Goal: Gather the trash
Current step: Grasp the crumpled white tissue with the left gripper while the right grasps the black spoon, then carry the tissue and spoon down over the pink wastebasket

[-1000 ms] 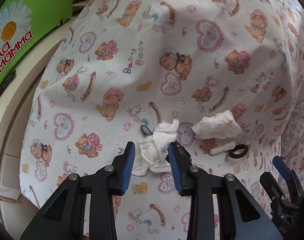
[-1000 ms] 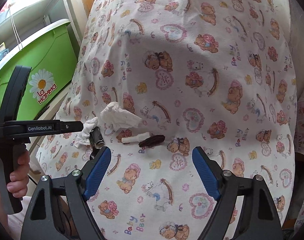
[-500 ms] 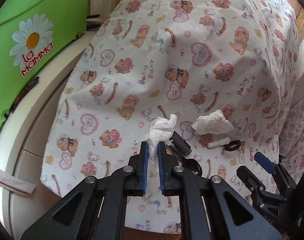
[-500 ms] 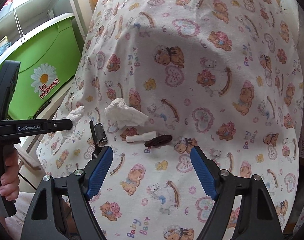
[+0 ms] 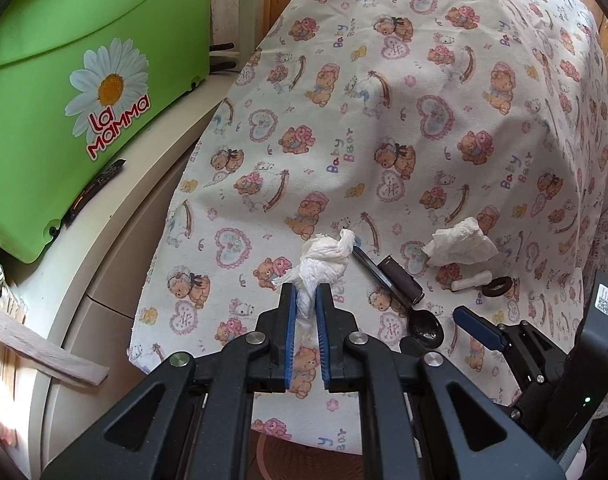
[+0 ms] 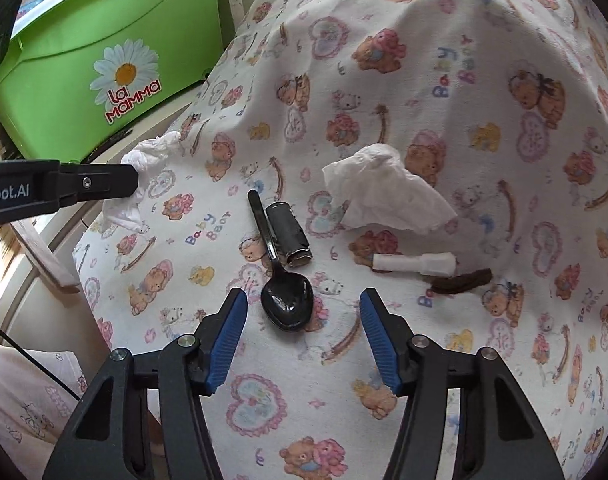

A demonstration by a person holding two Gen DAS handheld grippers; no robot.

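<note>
My left gripper (image 5: 305, 294) is shut on a crumpled white tissue (image 5: 324, 260) and holds it above the teddy-bear cloth (image 5: 384, 120); the tissue also shows in the right wrist view (image 6: 144, 160). My right gripper (image 6: 303, 312) is open, its blue pads on either side of a black plastic spoon (image 6: 282, 288). Beside the spoon lie a dark cylinder (image 6: 290, 236), a second white tissue (image 6: 384, 196), a small white paper roll (image 6: 416, 263) and a brown strip (image 6: 460, 282).
A green "La Mamma" box (image 5: 76, 92) stands at the left on a white cabinet (image 5: 116, 216). A wooden slat (image 5: 44, 348) sticks out at lower left. The cloth's front edge hangs just below the grippers.
My left gripper closed on the tissue and lifted it back to the left, uncovering the spoon and cylinder. My right gripper moved in closer to the spoon and narrowed somewhat.
</note>
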